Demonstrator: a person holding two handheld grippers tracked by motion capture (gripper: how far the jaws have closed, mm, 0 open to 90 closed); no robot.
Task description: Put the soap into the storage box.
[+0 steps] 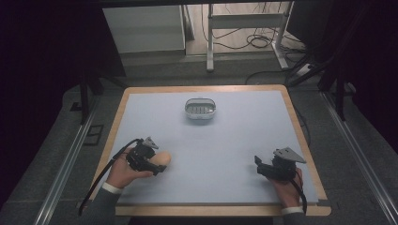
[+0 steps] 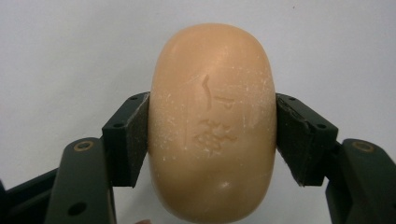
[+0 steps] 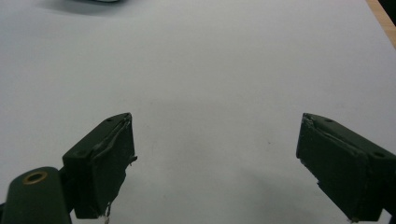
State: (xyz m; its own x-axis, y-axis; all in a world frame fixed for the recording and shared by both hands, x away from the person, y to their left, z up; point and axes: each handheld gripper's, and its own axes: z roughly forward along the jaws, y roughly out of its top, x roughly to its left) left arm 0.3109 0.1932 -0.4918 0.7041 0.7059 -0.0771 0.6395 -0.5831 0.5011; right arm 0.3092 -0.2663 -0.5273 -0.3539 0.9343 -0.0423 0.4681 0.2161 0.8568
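On the pale blue table (image 1: 234,140), with a grey soap dish (image 1: 200,109) at its far middle, the right gripper (image 3: 215,163) rests with jaws wide apart, while the left gripper (image 2: 212,135) clamps a tan soap bar (image 2: 212,126) near the front left.

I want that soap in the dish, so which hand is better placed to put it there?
Left, probably. The left gripper is already shut on the soap bar, while the right gripper is open with nothing between its jaws. The soap dish sits ahead, mid-table.
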